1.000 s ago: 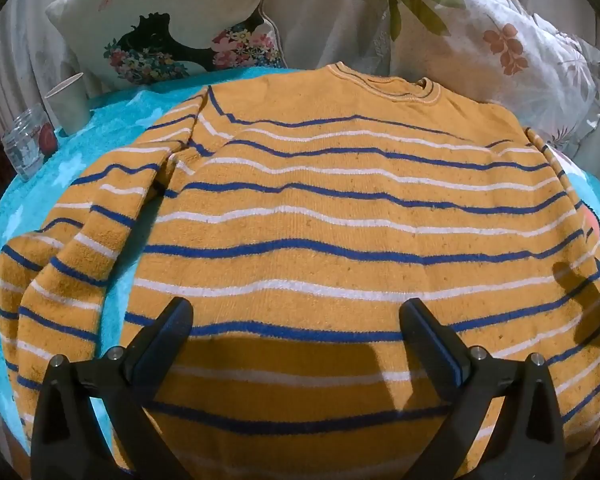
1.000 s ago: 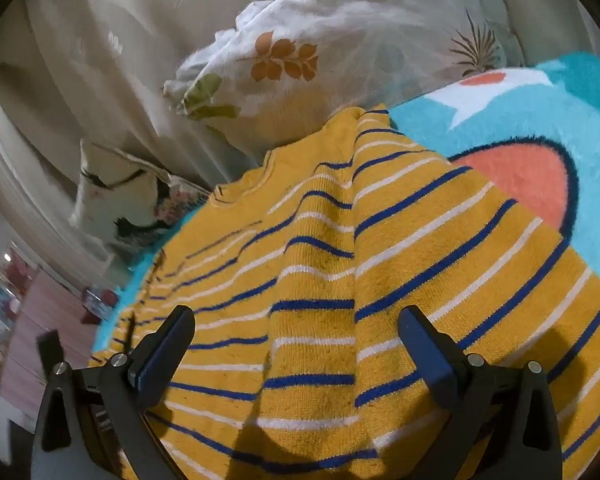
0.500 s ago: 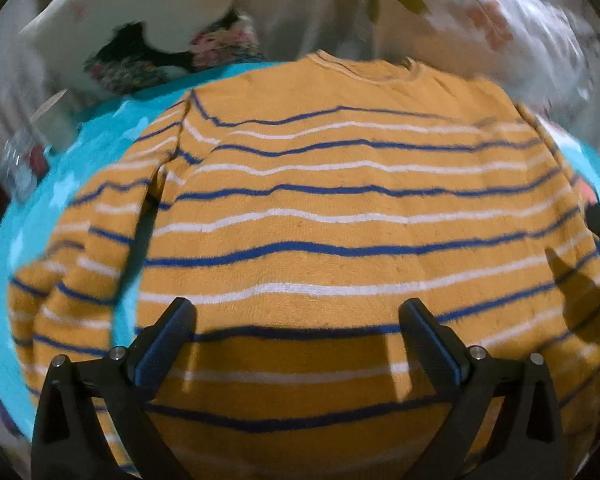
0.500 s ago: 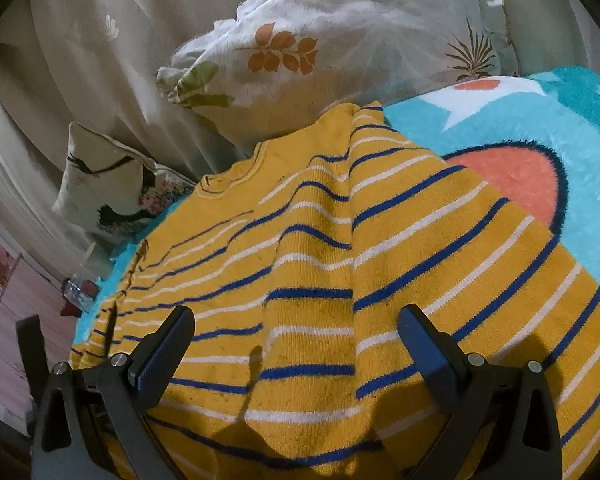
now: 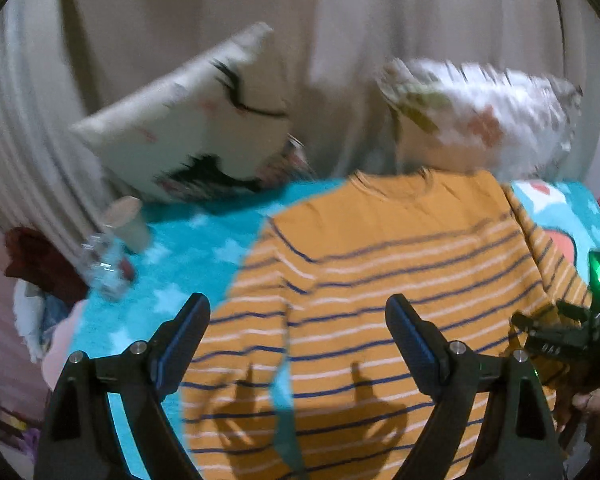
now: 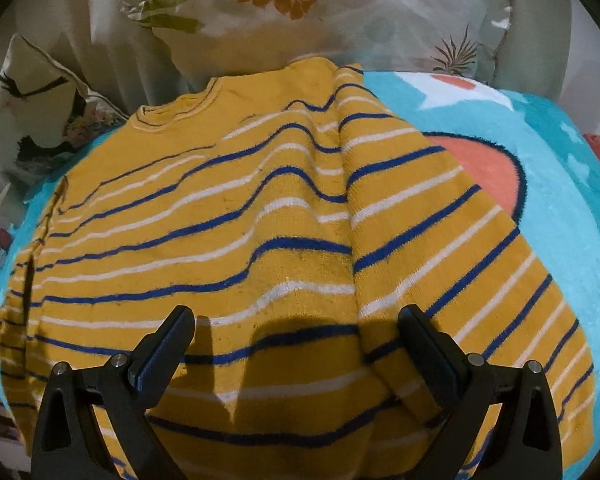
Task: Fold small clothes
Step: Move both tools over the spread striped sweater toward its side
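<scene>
Sweater, yellow with blue and white stripes: spread flat on turquoise blanket, collar at 12 o'clock, ready for folding; my left gripper and right gripper both spread wide, holding nothing, poised above the hem.

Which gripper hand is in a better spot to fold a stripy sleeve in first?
Probably the right gripper: it hangs open, low over the yellow striped sweater, next to its sleeve. The left gripper, also open, looks higher.
</scene>
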A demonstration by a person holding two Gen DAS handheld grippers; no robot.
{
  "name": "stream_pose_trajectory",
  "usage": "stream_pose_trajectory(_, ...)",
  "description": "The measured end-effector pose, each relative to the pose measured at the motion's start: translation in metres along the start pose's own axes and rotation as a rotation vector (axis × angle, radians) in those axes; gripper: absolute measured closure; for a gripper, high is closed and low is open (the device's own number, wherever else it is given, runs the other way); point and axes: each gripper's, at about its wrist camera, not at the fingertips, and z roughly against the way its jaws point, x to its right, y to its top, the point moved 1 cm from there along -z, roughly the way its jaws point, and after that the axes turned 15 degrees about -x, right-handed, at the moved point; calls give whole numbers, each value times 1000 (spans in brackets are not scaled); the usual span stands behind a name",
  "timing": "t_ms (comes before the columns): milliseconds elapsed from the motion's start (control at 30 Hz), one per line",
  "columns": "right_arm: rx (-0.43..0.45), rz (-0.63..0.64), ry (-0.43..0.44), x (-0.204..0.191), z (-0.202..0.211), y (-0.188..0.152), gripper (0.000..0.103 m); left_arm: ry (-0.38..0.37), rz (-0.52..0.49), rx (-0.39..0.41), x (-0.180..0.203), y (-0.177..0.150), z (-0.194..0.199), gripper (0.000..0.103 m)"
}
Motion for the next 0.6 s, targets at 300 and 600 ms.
stream_pose_trajectory(300,-14,86,-117,-16,-6,-1,0,125,211,79,-49,-31,54,13)
stream_pose_trajectory(600,55,93,-131,-21,-5,-4,0,120,324,-99,-96,-69,5,13)
